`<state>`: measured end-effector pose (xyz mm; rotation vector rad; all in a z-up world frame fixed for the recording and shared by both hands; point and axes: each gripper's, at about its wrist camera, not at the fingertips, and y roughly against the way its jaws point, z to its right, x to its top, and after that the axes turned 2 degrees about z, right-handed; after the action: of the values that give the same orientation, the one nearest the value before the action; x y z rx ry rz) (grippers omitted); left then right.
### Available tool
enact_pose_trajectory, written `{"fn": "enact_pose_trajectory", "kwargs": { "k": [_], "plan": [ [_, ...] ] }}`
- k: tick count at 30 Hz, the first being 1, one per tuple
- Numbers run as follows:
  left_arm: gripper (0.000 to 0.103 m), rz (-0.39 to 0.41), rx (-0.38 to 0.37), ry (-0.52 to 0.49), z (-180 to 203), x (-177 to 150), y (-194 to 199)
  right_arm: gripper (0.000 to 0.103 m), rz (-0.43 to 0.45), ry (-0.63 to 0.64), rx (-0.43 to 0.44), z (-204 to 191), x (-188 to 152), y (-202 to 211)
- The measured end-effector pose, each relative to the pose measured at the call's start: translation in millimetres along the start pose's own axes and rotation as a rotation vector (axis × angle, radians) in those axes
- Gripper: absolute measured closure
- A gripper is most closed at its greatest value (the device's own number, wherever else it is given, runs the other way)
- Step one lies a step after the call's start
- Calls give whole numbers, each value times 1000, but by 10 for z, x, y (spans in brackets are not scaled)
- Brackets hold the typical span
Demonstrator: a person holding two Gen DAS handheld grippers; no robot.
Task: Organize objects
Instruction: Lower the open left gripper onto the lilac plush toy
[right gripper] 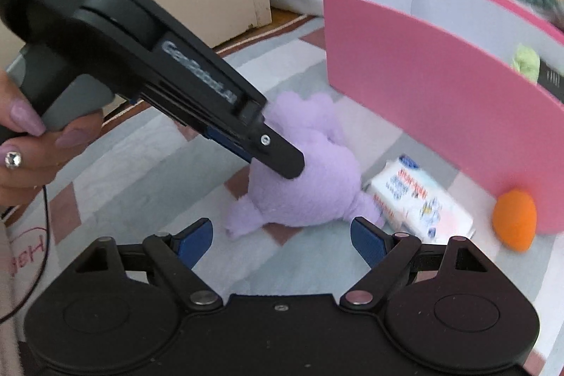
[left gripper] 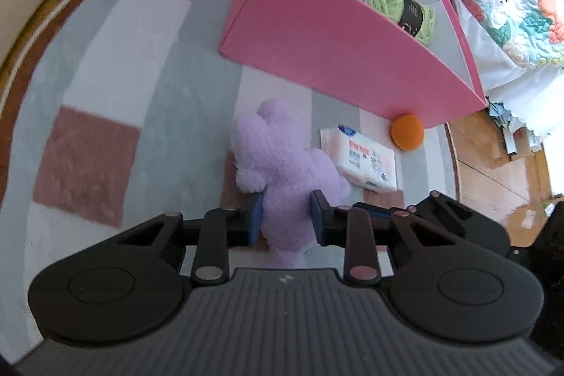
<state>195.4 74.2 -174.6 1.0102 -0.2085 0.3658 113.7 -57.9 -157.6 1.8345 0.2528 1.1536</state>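
Left tongs closed around the plush, blue pads pressed into fur at the bottom centre of the left view; in the right view seen as a black arm crossing from the upper left onto the plush at centre. Right tongs spread wide and empty, low in the frame, hovering just short of the toy.

Plush lying on the rug at centre, touching the wipes pack to its right. Ball further right, against the corner of the pink box. Yarn already inside the box, upper right.

Likely risks: grip possibly only on loose fur, so slipping or sagging on the lift; a dangling limb dragging the wipes pack along; the box's tall wall catching the toy if carried too low.

Plush lilac, fluffy, soft and squashy. Wipes pack flat, glossy, crinkly. Ball round, matte orange. Box stiff card, pink outside, pale inside. Yarn a light green skein with a dark band. Rug short-piled, in checked pastel blocks.
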Motion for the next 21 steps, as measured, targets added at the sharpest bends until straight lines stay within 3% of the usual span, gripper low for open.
{"fn": "enact_pose_trajectory", "kwargs": {
  "k": [6,9,12,15,17,21],
  "plan": [
    [76,-30,-56,117,-106,-52,-52,14,-30,-123,80,72,-51,15],
    [76,-49,-94,186,-191,-68,-89,14,-34,-185,81,115,-55,-34],
    [76,-41,-73,157,-140,-66,-72,15,-11,-230,88,144,-64,-81],
    [77,-39,-59,127,-77,-67,-64,31,-6,-194,52,120,-38,-96],
    [77,-45,-65,134,-82,-71,-65,50,-5,-194,16,135,-47,-64],
    [77,-87,-98,150,-89,-97,-105,55,-15,-201,11,212,-109,39]
  ]
}}
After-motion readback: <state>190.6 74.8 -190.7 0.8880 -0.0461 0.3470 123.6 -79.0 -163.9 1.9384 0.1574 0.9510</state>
